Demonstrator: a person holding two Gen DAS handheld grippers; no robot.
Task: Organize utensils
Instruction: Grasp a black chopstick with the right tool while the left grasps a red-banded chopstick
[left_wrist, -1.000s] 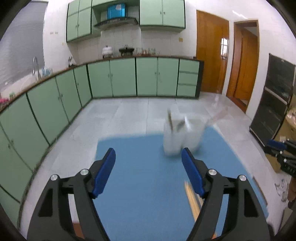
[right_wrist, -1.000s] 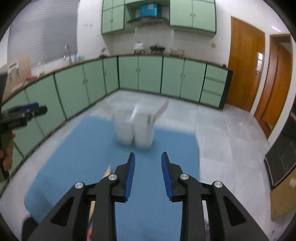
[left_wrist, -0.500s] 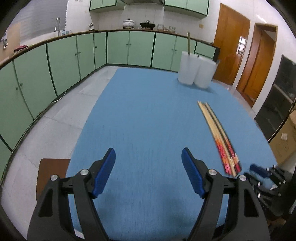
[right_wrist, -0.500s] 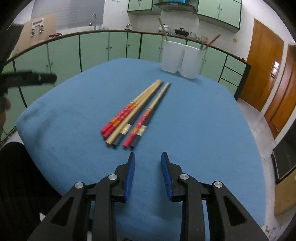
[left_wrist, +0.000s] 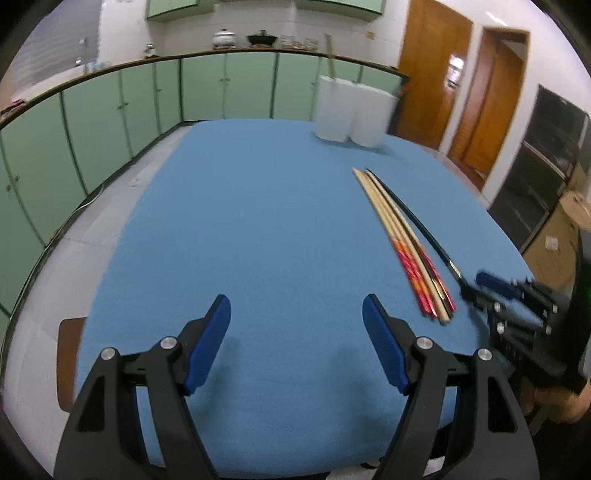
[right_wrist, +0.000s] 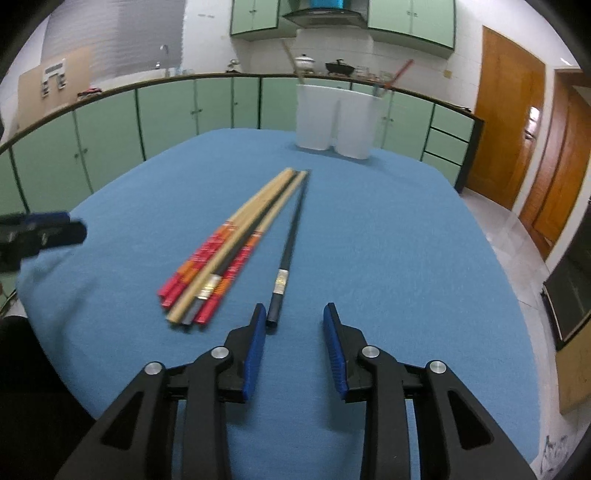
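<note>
Blue cloth (right_wrist: 388, 229) over the counter. On it, a bunch of chopsticks (right_wrist: 229, 247) lying flat and close together, thin ends toward 12 o'clock, thick ends toward 7 o'clock in the right wrist view. Pale wood along most of each stick, red and orange bands near the thick ends, one with a small silver band. Just beside the bunch, a single black chopstick (right_wrist: 290, 251) with a little silver band low down, lying a bit apart at its thick end and almost touching the others at its tip. White holder (right_wrist: 336, 118) with two cups standing upright at 12 o'clock, far end of the cloth, well apart from the bunch, with a few sticks poking out of the top. Right gripper (right_wrist: 294, 325) low over the cloth, jaws narrow and holding nothing, left blue pad just beside the black chopstick's thick end. Left gripper (left_wrist: 296, 325) at 6 o'clock over bare cloth, jaws wide and holding nothing, chopsticks off at 3 o'clock.
</note>
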